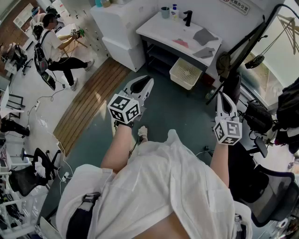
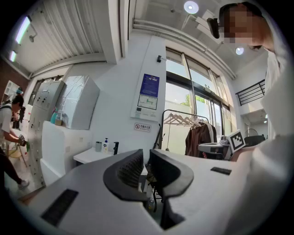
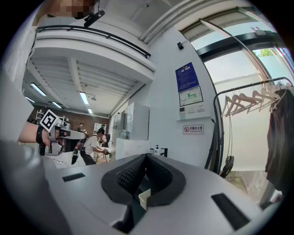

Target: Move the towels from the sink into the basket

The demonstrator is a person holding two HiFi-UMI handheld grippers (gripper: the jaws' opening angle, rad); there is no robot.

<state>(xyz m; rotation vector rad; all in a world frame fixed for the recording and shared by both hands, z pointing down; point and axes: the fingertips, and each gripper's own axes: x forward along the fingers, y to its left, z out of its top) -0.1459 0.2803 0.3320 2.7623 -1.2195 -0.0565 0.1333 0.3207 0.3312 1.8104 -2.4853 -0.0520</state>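
The white sink counter [image 1: 161, 29] stands far ahead across the floor. On it lie two grey towels [image 1: 204, 36] [image 1: 203, 52] and a pink towel [image 1: 181, 43]. A cream basket [image 1: 185, 73] sits on the floor in front of the counter. My left gripper [image 1: 144, 84] is held level in mid-air, pointing at the counter; in its own view the left gripper [image 2: 146, 153] has its jaws a narrow slit apart with nothing in them. My right gripper [image 1: 223, 99] is also level and well short of the sink; in its own view the right gripper [image 3: 146, 158] is shut and empty.
A black faucet [image 1: 188, 17], a cup [image 1: 165, 12] and a bottle [image 1: 174, 11] stand at the counter's back. A white cabinet [image 1: 119, 28] is to its left. A person [image 1: 53, 44] bends over at far left. A clothes rack [image 2: 183, 123] and office chairs [image 1: 275, 196] are to the right.
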